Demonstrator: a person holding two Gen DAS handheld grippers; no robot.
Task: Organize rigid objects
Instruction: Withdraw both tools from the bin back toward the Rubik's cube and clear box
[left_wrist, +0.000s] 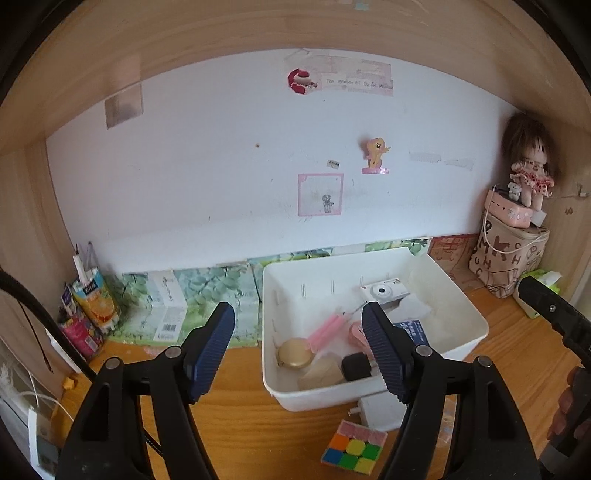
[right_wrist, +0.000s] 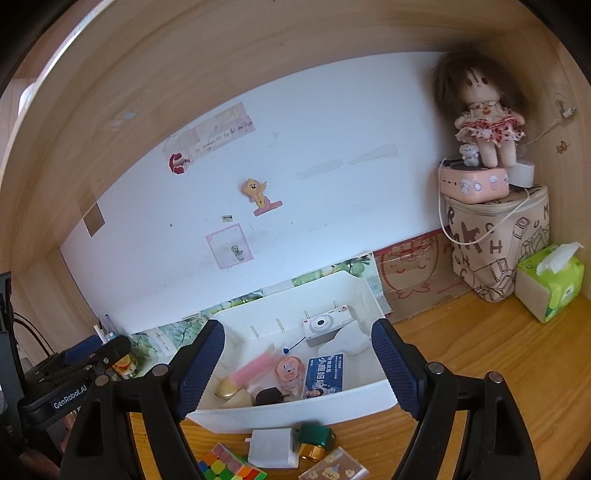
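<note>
A white plastic bin (left_wrist: 458, 350) (right_wrist: 376, 400) stands on the wooden desk. Inside lie a white camera (left_wrist: 382, 290) (right_wrist: 325, 323), a pink tube (left_wrist: 327, 328), a gold compact (left_wrist: 295, 356), a black cube (left_wrist: 356, 367) and a blue booklet (right_wrist: 325, 374). In front of the bin lie a Rubik's cube (left_wrist: 352, 452) (right_wrist: 225, 465), a white charger (left_wrist: 380, 410) (right_wrist: 273, 448), a green and gold bottle (right_wrist: 314, 441) and a clear patterned case (right_wrist: 334, 470). My left gripper (left_wrist: 299, 350) is open and empty before the bin. My right gripper (right_wrist: 297, 369) is open and empty over the bin's front.
A doll (right_wrist: 480, 110) sits on a pink box atop a lettered bag (right_wrist: 495, 243) at the back right. A green tissue pack (right_wrist: 550, 284) stands beside it. Juice cartons and pens (left_wrist: 88, 306) stand at the left. Books line the white back wall.
</note>
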